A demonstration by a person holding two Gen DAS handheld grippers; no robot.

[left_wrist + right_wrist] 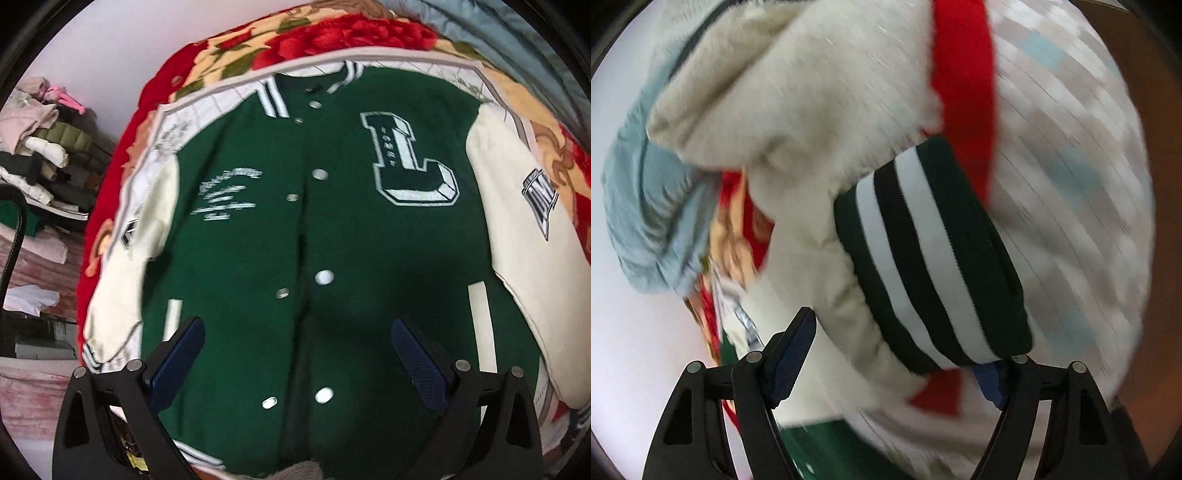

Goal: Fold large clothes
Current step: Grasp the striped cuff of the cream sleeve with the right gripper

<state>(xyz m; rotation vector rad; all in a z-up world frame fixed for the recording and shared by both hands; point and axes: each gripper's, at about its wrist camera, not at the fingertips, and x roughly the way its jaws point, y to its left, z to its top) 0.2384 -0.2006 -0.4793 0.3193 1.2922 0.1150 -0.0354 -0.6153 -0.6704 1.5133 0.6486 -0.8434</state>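
A green varsity jacket [332, 240] with cream sleeves and a large "L" patch lies front up and snapped shut on a bed. My left gripper [297, 325] hovers open over its lower front, with nothing between the blue pads. In the right wrist view a cream sleeve [812, 147] ending in a dark green and white striped cuff [931, 251] fills the space between my right gripper's [897, 343] fingers. The left pad [792, 354] rests against the sleeve; the cuff hides most of the other pad. The sleeve looks sharp while the background is smeared.
A red floral blanket [332, 33] lies under the jacket. Folded clothes are piled [48, 147] to the left of the bed. A pale blue garment [646, 203] and a checked sheet [1071, 166] show behind the sleeve.
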